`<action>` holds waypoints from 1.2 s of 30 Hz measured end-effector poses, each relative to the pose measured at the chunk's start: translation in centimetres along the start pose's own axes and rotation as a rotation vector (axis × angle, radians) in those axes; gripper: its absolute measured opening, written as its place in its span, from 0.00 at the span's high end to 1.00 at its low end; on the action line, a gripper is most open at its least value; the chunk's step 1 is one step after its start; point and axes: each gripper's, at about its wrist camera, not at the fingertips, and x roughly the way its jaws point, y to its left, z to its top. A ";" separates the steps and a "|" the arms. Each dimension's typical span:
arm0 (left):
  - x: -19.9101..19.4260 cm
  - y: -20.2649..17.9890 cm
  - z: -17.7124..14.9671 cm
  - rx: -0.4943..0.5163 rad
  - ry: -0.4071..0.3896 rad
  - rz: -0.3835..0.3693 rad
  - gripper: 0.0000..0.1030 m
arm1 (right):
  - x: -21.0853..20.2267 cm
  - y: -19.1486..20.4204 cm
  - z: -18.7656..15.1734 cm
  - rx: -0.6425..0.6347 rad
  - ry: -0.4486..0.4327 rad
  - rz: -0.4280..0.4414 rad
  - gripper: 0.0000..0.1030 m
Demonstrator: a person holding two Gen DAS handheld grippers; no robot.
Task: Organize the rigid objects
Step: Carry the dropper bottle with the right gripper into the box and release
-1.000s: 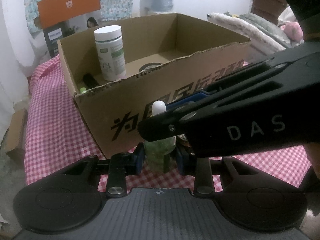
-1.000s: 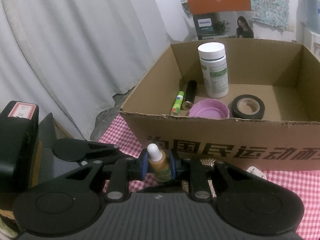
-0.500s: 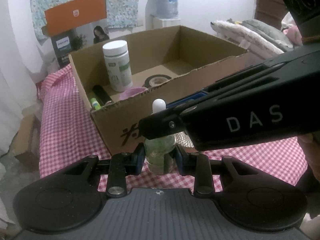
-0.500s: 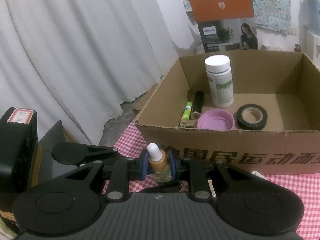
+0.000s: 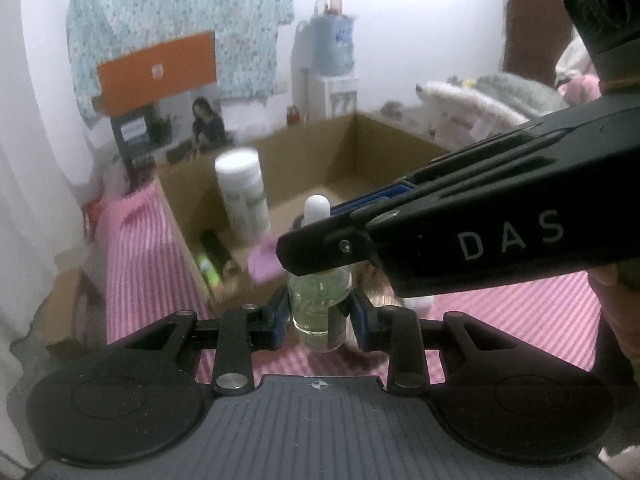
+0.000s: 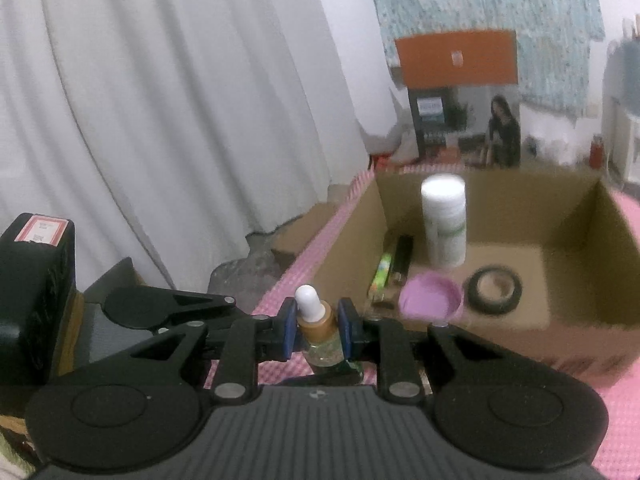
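A small glass dropper bottle (image 5: 320, 304) with a white bulb and pale liquid is held above the pink checked tablecloth (image 5: 140, 264), in front of the cardboard box (image 5: 304, 160). My left gripper (image 5: 318, 316) is shut on its lower body. In the left wrist view a finger (image 5: 460, 236) of the right gripper crosses over the bottle's neck. In the right wrist view my right gripper (image 6: 318, 330) is shut on the dropper bottle (image 6: 316, 326) at its amber collar. The left gripper's finger (image 6: 172, 306) reaches in from the left, lower down.
Inside the cardboard box (image 6: 580, 280) stand a white pill bottle (image 6: 444, 224), a purple lid (image 6: 432, 298), a black tape roll (image 6: 496, 290), a green tube (image 6: 382, 274) and a black tube (image 6: 403, 258). White curtains hang to the left. The tablecloth (image 6: 624, 420) runs under and around the box.
Both grippers have risen together with the dropper bottle held between them. The box now sits lower in both views and more of its inside shows.
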 end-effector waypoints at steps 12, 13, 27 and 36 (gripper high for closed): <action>5.9 1.1 9.0 -0.035 0.018 -0.166 0.70 | -1.0 -6.1 7.6 -0.001 -0.013 -0.081 0.77; 7.1 1.2 9.7 -0.050 0.034 -0.181 0.70 | -0.8 -7.0 8.0 0.009 -0.005 -0.087 0.77; 21.1 1.3 14.0 -0.103 0.227 -0.172 0.69 | 7.2 -19.9 10.4 0.093 0.119 -0.152 0.79; 24.4 1.4 14.2 -0.114 0.290 -0.144 0.69 | 11.0 -23.5 10.2 0.091 0.168 -0.152 0.79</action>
